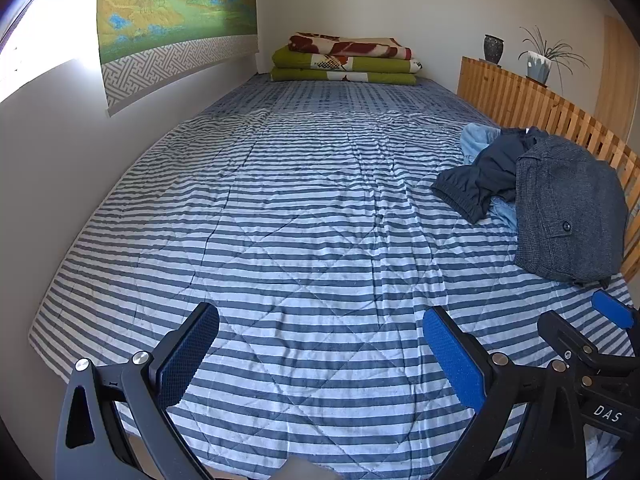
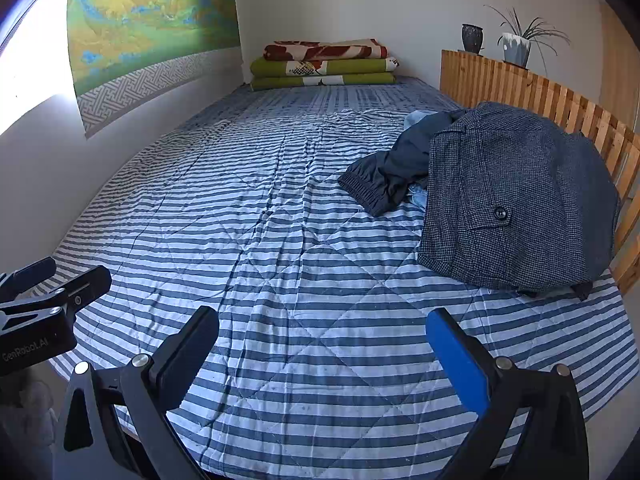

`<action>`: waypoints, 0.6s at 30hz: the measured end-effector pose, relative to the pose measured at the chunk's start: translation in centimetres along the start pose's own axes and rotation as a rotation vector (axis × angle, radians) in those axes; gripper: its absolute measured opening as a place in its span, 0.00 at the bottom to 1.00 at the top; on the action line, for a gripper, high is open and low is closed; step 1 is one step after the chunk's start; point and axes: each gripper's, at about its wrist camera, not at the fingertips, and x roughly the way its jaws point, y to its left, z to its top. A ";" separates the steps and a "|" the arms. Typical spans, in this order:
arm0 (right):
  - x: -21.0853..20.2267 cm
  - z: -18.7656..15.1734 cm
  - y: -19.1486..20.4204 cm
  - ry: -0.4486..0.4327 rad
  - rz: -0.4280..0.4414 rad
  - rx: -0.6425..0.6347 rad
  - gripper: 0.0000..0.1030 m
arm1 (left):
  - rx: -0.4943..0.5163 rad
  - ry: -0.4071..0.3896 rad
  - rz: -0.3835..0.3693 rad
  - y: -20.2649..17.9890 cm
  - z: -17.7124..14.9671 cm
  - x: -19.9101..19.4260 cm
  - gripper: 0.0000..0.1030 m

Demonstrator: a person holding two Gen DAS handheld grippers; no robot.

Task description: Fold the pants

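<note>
I hold both tools low over the near edge of the bed (image 1: pixel 280 208), side by side, and neither grips anything. The left gripper (image 1: pixel 320 356) stands wide, with its fingers spread over bare striped quilt, and the right gripper (image 2: pixel 322 356) is just as wide, also above bare quilt. The clothes sit in a heap on the right side of the bed, against the wooden slatted rail (image 2: pixel 560 100). On top, nearest me, lies a grey tweed garment (image 2: pixel 516 200) with a buttoned flap pocket; I judge it to be the pants, though from here I cannot tell for sure. Behind it and to its left a dark blue piece (image 2: pixel 392 172) with an elastic band spills onto the quilt, and some pale blue cloth (image 1: pixel 476 140) shows at the far side and under the heap. At the far end of the bed a stack of folded blankets (image 1: pixel 344 60) rests against the wall, well apart from the work. I take it the folding has not begun: this is the reach toward the heap. The next move calls for swinging both tools to the right, pinching the grey garment by an edge without catching the cloth beneath, and dragging it onto the open middle of the quilt to spread flat.
</note>
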 end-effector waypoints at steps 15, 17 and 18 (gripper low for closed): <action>1.9 -1.0 3.5 0.035 0.027 -0.073 0.99 | 0.082 -0.147 0.079 -0.8 -1.1 0.6 1.00; 2.3 -1.2 3.6 0.045 0.036 -0.070 0.99 | 0.078 -0.132 0.068 -0.7 -1.3 1.1 1.00; 2.4 -1.3 3.6 0.049 0.042 -0.064 0.99 | 0.069 -0.120 0.057 -0.5 -1.3 1.4 1.00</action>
